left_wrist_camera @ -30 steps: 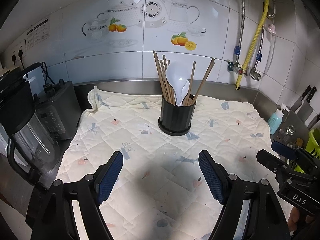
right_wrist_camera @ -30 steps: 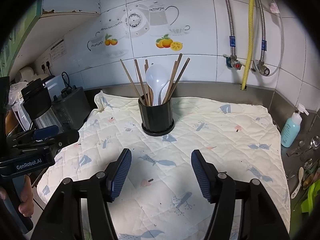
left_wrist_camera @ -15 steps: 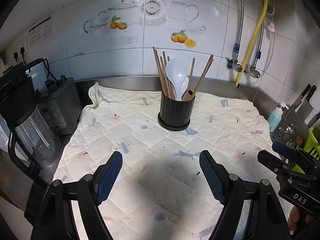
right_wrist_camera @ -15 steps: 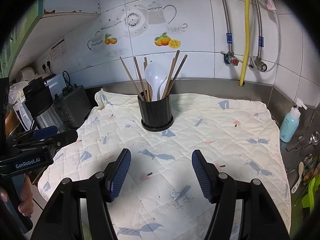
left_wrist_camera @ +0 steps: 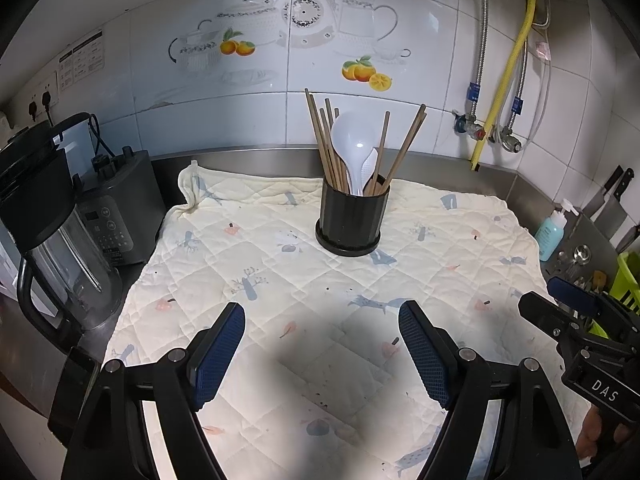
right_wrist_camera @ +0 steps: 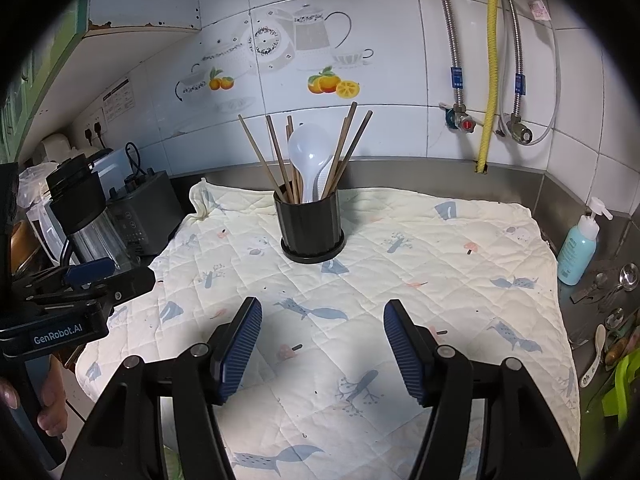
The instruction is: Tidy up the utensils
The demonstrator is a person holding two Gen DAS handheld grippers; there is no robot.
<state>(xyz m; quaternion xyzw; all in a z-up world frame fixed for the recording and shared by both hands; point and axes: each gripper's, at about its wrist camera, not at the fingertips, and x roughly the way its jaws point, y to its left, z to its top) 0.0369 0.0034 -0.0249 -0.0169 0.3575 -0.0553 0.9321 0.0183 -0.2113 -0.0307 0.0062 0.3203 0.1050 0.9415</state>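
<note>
Both grippers hang over the quilted cloth (left_wrist_camera: 280,280) w/ nothing in them. Left gripper (left_wrist_camera: 322,354) has its blue pads spread wide, only bare cloth showing btwn them; right gripper (right_wrist_camera: 322,354) is spread too, a bit narrower, also just cloth in the gap. Neither touches the black holder (left_wrist_camera: 352,216), which stands upright toward the back of the cloth, near the steel ledge under the tiled wall, well apart from both sets of fingers. In the holder: a bunch of wooden chopsticks (left_wrist_camera: 326,140) fanned out left & right, plus a white plastic spoon (left_wrist_camera: 354,140) bowl-up in the middle; there's a second pale piece behind the spoon, maybe a rice paddle, hard to tell. Off the cloth's left edge sit a blender jug (left_wrist_camera: 52,216) and its dark base w/ buttons (left_wrist_camera: 116,208). On the right side, a blue soap bottle (right_wrist_camera: 578,248) stands on the steel counter, just beside the cloth's edge, w/ a few metal spoons (right_wrist_camera: 616,280) and a small white spoon (right_wrist_camera: 594,356) lying nearer the corner. A hand (right_wrist_camera: 48,396) grips the left tool's handle at the far left of the right view.
</note>
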